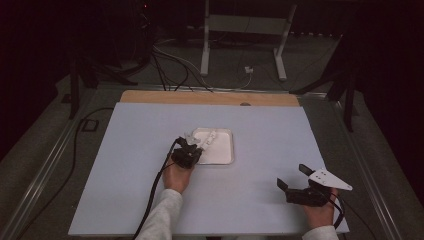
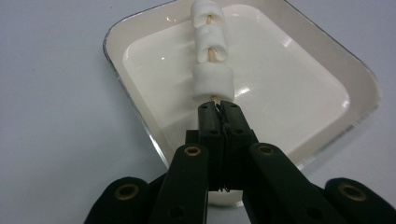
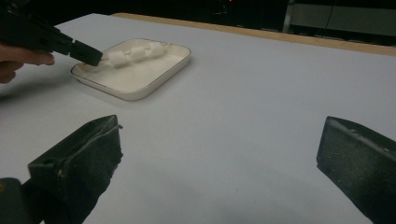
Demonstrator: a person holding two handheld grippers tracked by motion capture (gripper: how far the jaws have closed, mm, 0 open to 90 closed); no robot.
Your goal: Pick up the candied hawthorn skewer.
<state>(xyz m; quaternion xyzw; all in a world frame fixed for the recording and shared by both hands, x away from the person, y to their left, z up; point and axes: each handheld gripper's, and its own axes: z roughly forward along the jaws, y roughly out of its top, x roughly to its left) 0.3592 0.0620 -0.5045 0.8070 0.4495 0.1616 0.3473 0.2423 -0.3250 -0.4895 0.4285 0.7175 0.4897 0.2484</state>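
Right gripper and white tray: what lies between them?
Nothing: in the right gripper view, bare table stretches from the open right gripper to the white tray.

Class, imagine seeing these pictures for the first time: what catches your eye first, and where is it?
A skewer of marshmallows stands out, pinched at its end by the left claw over the white tray at the table's middle. The right claw waits wide open near the table's front right corner.
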